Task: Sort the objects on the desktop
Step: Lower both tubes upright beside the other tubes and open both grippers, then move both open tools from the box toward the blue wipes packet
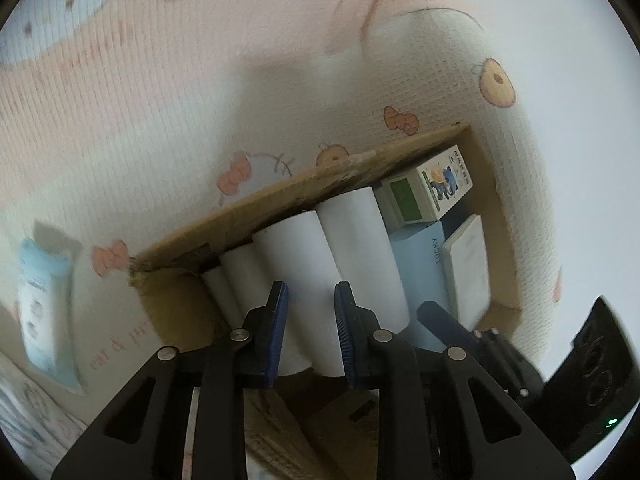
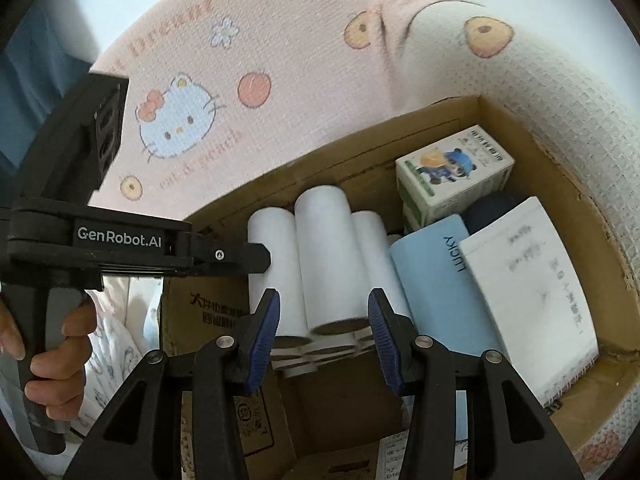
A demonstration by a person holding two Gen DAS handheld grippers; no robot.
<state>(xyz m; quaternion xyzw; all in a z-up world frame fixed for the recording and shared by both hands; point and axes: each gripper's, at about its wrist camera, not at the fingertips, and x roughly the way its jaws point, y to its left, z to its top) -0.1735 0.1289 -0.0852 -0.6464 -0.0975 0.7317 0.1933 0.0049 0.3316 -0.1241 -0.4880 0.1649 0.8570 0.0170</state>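
Observation:
An open cardboard box (image 2: 520,120) holds several white paper rolls (image 2: 320,248) lying side by side. Beside them are a green-and-white cartoon carton (image 2: 452,176), a light-blue "LUCKY" book (image 2: 432,280) and a white notepad (image 2: 532,280). My right gripper (image 2: 324,300) hovers open over the near ends of the rolls, with nothing between its pads. My left gripper (image 1: 312,292) hangs over the rolls (image 1: 292,264) at the left of the box (image 1: 280,192). Its jaws are narrow and grip nothing. From the right wrist it shows side-on (image 2: 256,258).
The box sits on a pink and cream cartoon-print cloth (image 1: 160,100). A light-blue packet (image 1: 48,304) lies on the cloth left of the box. A person's hand (image 2: 52,344) grips the left gripper's handle. A dark blue object (image 2: 488,208) is tucked behind the book.

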